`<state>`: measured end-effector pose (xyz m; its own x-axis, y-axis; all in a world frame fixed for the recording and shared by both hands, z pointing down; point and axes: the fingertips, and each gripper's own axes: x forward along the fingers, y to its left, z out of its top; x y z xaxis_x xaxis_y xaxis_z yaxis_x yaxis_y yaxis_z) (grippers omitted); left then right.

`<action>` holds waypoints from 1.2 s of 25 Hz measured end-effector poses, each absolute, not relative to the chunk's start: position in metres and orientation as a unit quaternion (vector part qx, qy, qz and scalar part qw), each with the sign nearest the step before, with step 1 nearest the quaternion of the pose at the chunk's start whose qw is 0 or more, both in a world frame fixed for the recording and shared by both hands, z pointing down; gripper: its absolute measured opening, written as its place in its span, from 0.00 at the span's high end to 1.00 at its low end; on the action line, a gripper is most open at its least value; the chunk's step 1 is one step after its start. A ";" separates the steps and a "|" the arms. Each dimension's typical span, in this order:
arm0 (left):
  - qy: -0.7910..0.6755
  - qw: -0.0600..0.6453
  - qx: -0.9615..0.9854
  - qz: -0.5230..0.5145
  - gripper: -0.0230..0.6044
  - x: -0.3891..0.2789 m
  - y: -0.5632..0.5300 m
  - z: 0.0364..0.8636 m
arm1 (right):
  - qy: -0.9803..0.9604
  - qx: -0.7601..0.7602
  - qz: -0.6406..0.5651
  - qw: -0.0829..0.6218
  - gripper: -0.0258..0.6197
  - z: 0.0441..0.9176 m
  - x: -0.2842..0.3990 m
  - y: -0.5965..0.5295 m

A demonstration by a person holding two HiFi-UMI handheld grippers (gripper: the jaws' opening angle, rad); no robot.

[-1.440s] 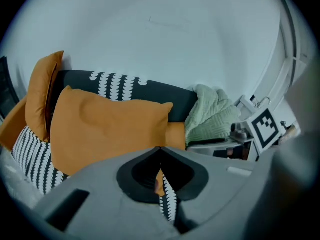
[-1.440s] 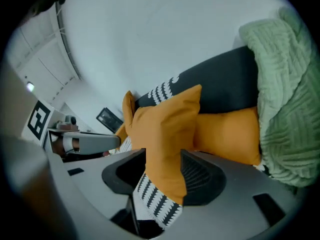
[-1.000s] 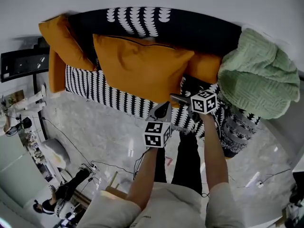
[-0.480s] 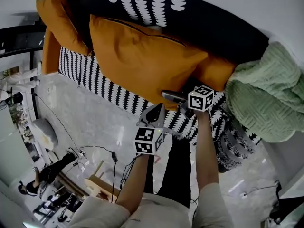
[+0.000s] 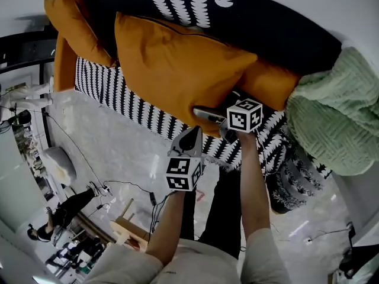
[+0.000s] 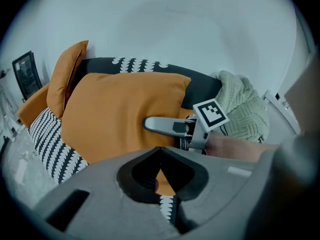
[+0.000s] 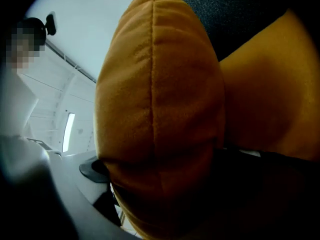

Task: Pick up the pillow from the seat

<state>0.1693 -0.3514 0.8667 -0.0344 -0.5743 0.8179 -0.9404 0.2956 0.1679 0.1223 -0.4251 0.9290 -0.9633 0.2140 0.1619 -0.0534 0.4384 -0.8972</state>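
Pillow (image 5: 177, 70), the big orange one, stands on its edge on the patterned seat (image 5: 121, 106) and leans on the dark backrest (image 5: 278, 31), with its wide face toward me and its long axis running left to right. My right gripper (image 5: 201, 112) is the nearer one. It sits at the lower right corner of the pillow with its jaws wide, one in front of the face and the other behind, so the seam edge fills the space between them in the right gripper view. I think the pads are not pressing the fabric yet, but that view is dark on one side. My left gripper (image 5: 190, 138) hangs just below this corner, jaws nearly together and holding nothing. I judge that the next move is to close the right jaws and lift up and toward me, away from the second orange cushion (image 5: 269, 87).
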 end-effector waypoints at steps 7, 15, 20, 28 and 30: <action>-0.693 0.418 0.548 0.212 0.95 0.160 -0.346 0.859 | -0.838 0.003 0.527 0.141 0.13 0.937 0.100 -0.419; -0.706 0.417 0.537 0.198 0.95 0.150 -0.329 0.848 | -0.841 0.055 0.520 0.137 0.43 0.909 0.102 -0.415; -0.716 0.407 0.536 0.187 0.95 0.143 -0.322 0.833 | -0.849 0.077 0.503 0.145 0.54 0.880 0.099 -0.404; -0.727 0.393 0.537 0.170 0.95 0.079 -0.297 0.797 | -0.859 0.102 0.485 0.127 0.57 0.824 0.057 -0.377; -0.727 0.385 0.543 0.168 0.95 0.063 -0.287 0.783 | -0.860 0.112 0.482 0.127 0.58 0.813 0.051 -0.366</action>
<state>0.0630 -0.2875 0.7834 -0.1146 -0.6603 0.7422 -0.9189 0.3544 0.1734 0.0508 -0.3662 0.8131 -0.9426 -0.0705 0.3263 -0.3152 0.5104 -0.8001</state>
